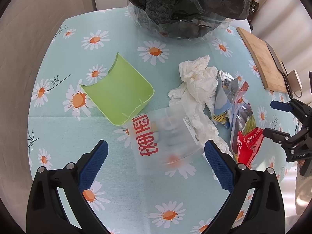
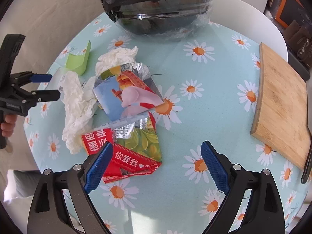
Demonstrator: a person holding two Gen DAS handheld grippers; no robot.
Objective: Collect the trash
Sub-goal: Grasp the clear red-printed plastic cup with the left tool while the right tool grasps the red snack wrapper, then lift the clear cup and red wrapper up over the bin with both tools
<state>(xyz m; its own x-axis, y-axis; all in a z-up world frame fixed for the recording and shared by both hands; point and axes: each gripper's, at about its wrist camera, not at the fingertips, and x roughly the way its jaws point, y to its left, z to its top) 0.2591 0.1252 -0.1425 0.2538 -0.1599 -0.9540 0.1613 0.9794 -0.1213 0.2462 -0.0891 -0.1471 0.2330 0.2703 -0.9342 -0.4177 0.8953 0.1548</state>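
Observation:
My left gripper (image 1: 156, 154) is open just above the flowered tablecloth, and a translucent plastic cup (image 1: 165, 136) with red characters lies on its side, blurred, between and just ahead of its fingertips. A green curved plastic piece (image 1: 119, 89) lies beyond it, with crumpled white tissue (image 1: 197, 85) to the right. My right gripper (image 2: 156, 150) is open over a pile of snack wrappers; its left finger (image 2: 101, 165) overlaps the red wrapper (image 2: 132, 161). A blue and pink wrapper (image 2: 128, 97) sits further ahead, with the tissue (image 2: 78, 105) on its left.
A clear bin lined with a black bag (image 1: 185, 9) (image 2: 161, 5) stands at the table's far edge. A bamboo cutting board (image 2: 282, 107) with a knife (image 1: 276, 58) lies at the right. A hand (image 2: 7, 124) holds the left gripper (image 2: 48, 86).

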